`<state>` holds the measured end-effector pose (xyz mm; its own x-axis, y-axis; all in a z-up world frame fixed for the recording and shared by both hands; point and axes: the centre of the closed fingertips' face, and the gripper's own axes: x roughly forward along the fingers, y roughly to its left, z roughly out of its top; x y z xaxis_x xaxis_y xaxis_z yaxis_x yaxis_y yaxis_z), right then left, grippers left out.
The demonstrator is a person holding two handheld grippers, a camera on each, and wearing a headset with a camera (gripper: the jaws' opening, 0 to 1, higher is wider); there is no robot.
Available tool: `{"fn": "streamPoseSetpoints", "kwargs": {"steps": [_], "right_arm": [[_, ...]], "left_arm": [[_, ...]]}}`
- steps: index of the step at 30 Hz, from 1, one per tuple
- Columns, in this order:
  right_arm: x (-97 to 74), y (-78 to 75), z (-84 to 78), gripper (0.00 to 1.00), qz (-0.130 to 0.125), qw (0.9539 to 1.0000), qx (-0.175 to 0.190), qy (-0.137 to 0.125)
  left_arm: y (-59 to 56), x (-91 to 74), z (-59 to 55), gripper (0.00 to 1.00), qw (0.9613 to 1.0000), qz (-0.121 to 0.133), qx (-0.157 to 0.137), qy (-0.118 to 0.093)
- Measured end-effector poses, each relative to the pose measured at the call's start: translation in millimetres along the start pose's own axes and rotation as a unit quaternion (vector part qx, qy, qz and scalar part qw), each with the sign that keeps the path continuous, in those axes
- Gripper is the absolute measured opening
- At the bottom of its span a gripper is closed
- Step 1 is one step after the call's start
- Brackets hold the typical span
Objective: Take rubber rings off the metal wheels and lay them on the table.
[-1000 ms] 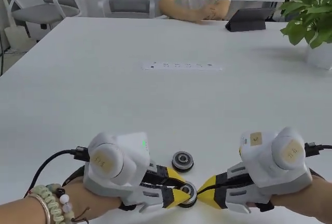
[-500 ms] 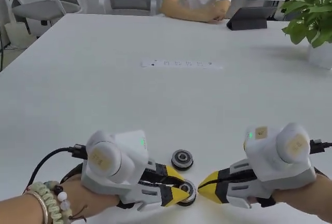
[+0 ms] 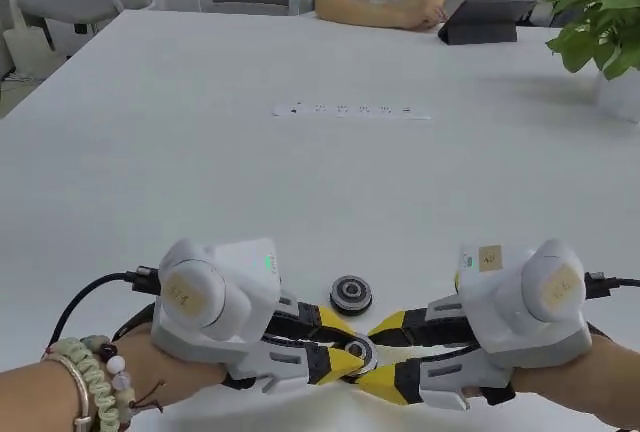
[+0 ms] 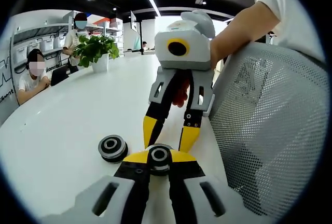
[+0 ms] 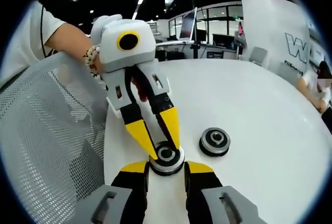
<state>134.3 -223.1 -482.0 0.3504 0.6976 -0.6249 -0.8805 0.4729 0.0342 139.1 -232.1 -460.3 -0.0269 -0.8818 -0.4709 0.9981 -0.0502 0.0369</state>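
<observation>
In the head view, low on the white counter (image 3: 300, 182), the left tongs (image 3: 345, 355) are clamped on the near wheel (image 3: 358, 353). The right tongs (image 3: 372, 357) press on its rim from the opposite side. The far wheel (image 3: 351, 293) lies just beyond, apart. With two grips on one small hard disc, we judge it could squirt sideways and roll.

In the left gripper view the wheel shows a shiny metal hub inside a dark matte band. The counter looks smooth and slick, so it would do little to stop a loose wheel.

In the right gripper view the rubber ring (image 5: 166, 171) sits snug. If the yellow tips bite metal rather than rubber, we expect the ring to stretch and snap back.
</observation>
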Motion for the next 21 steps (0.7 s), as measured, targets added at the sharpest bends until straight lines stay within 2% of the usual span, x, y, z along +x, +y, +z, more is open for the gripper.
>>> {"fn": "streamPoseSetpoints", "kwargs": {"steps": [18,19,20,21], "right_arm": [[-8.8,-0.3,-4.8,0.15,0.015,0.9995,0.026,0.008],[-9.6,-0.6,-5.6,0.14,0.015,0.9995,0.026,0.01],[-11.2,-3.0,-10.6,0.08,0.009,0.9995,0.017,0.024],[-11.1,-1.8,-8.3,0.04,0.012,0.9996,0.02,0.015]], "left_arm": [[-1.1,0.0,-0.4,0.08,1.0,0.001,-0.002,-0.002],[-1.1,0.0,-0.4,0.08,1.0,0.001,-0.002,-0.002],[-1.1,-0.1,-0.4,0.08,1.0,0.001,-0.003,-0.002],[-1.1,-0.2,-0.4,0.08,1.0,0.001,-0.003,-0.002]]}}
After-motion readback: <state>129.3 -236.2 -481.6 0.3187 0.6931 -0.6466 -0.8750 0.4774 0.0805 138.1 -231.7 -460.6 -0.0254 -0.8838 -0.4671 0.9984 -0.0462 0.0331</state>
